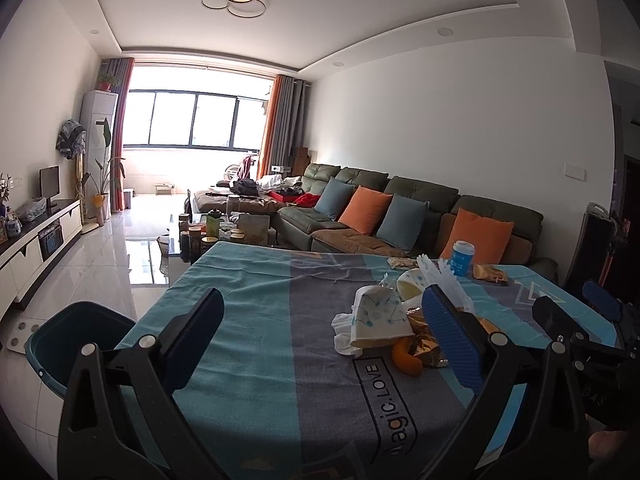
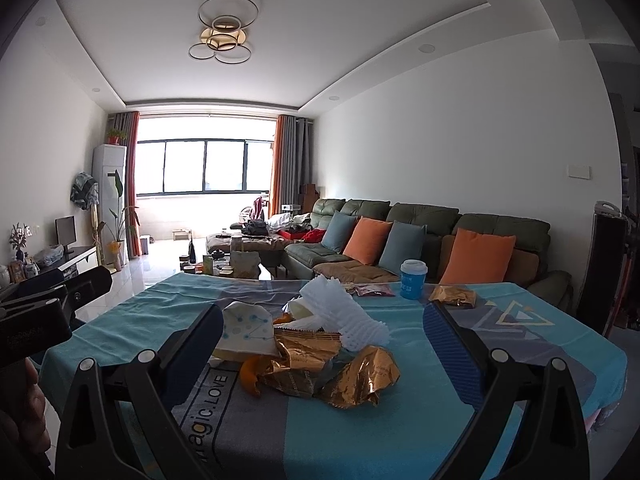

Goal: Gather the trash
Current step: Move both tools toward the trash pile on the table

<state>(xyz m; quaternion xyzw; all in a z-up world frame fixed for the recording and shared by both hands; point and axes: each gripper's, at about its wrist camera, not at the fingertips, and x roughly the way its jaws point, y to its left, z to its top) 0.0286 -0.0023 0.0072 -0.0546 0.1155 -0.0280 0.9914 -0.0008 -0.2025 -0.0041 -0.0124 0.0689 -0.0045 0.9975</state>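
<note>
Since both your grippers hang spread and empty, nothing is picked yet. Your right gripper faces the trash heaped mid-table; your left gripper sits nearer the bin, likely to drop off.

A home living room is shown: a green sectional sofa with orange and blue cushions, a curtained window, a TV stand, and a cloth-covered surface.

I see a green sofa at right of the frame with orange and blue cushions, a window at centre, a ring lamp at top, and a small monitor at left
</note>
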